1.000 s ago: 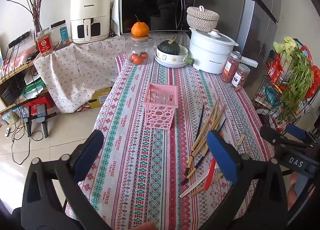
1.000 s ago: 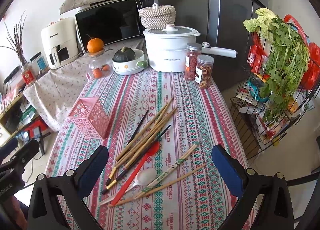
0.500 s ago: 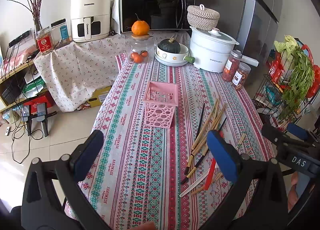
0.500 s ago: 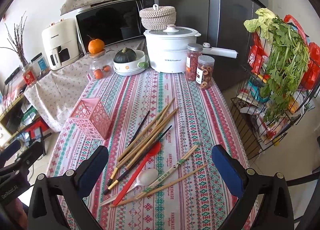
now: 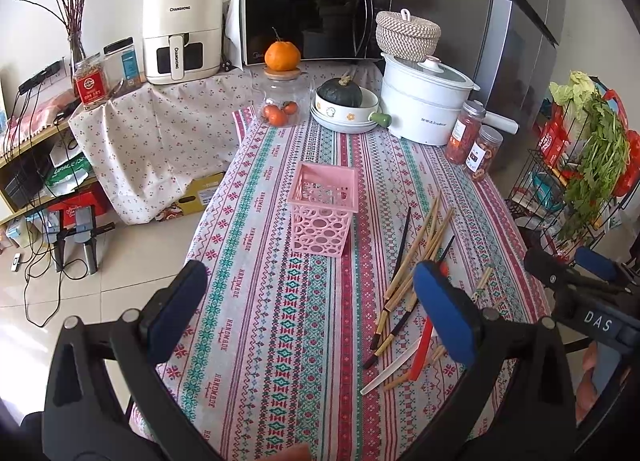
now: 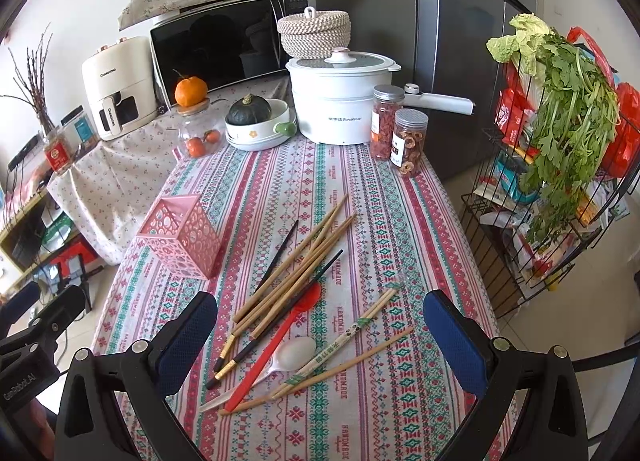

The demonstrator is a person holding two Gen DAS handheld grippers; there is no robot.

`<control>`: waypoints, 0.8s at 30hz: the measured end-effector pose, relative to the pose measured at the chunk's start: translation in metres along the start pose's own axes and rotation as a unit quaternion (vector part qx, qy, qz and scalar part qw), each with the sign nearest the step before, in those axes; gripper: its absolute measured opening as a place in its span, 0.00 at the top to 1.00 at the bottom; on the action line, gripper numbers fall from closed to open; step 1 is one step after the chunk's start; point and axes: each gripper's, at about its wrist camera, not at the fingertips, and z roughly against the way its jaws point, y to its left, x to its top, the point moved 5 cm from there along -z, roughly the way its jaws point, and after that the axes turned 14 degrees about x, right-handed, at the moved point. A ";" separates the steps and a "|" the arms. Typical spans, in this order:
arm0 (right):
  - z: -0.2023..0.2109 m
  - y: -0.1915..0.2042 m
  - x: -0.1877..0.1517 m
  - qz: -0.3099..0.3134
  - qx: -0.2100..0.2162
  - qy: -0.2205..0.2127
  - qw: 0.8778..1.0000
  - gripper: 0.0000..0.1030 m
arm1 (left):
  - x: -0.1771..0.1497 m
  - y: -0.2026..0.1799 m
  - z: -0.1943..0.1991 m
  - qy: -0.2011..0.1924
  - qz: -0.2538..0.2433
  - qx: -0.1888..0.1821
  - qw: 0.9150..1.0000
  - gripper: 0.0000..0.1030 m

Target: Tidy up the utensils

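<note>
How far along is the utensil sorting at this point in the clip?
Nothing looks done: the pink basket appears empty. Nothing is in hand: the left tongs and right tongs are both open above the tablecloth. Everything is left: the chopsticks, red spoon and white spoon lie loose beside the basket.

Brightness: even, bright daylight in both views.
Glare: a sunlit patch washes out the pale tiled floor at lower left.
Shadows: soft, short ones beside the pink perforated plastic basket.
Distortion: strong fisheye bending, with black corners.
Focus: sharp centre, slightly soft edges.
</note>
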 end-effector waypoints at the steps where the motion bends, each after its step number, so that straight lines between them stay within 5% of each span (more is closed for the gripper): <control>1: 0.000 0.000 0.000 0.000 0.000 0.000 1.000 0.00 | 0.000 0.000 0.000 0.000 0.000 0.000 1.000 0.01; 24: -0.001 -0.005 -0.001 -0.003 -0.009 0.001 1.000 0.00 | 0.000 0.005 -0.002 -0.002 -0.002 0.007 1.000 0.01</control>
